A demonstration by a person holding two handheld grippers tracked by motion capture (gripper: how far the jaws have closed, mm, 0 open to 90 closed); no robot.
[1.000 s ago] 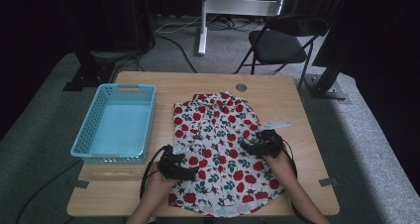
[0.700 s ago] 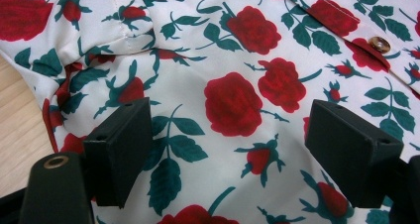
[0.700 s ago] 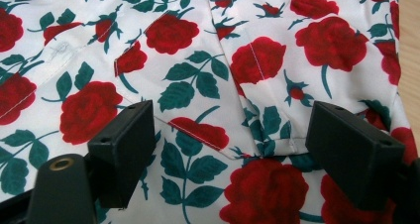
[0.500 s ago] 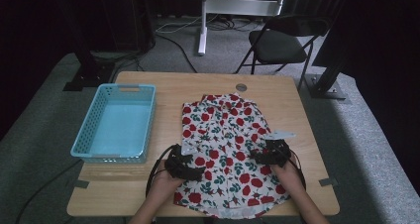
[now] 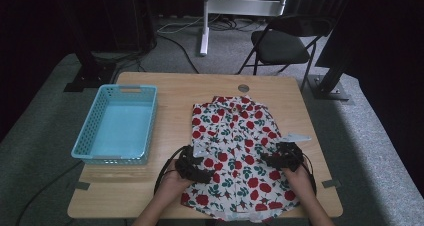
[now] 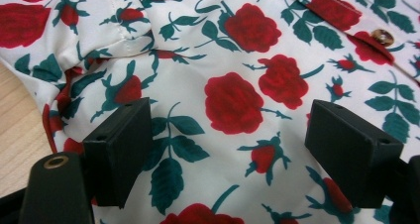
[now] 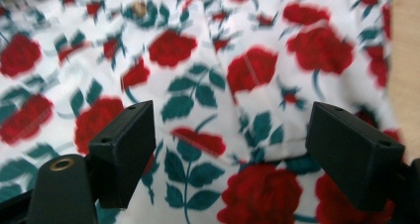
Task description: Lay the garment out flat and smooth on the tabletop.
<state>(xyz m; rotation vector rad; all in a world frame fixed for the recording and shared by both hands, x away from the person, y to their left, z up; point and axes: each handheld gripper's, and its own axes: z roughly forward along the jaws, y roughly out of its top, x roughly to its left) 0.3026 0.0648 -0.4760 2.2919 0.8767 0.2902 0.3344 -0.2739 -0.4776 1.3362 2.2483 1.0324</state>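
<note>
While the rose-print shirt (image 5: 234, 151) lies flat, collar away from me, I keep my left gripper (image 5: 196, 167) and right gripper (image 5: 281, 157) on its two side edges, both jaws apart, holding nothing.

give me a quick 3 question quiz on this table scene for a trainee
1. True or false: the rose-print shirt lies inside the blue basket.
2. Multiple choice: how do the jaws of the left gripper stand? A) pressed shut on a fold of cloth B) wide apart above the cloth C) shut on the basket's rim
3. Short answer: which gripper is beside the shirt's edge farthest from the basket?

Key
1. False. The shirt lies flat on the wooden table, to the right of the basket, which holds nothing.
2. B
3. The right gripper, with its jaws also wide apart over the cloth.
</note>
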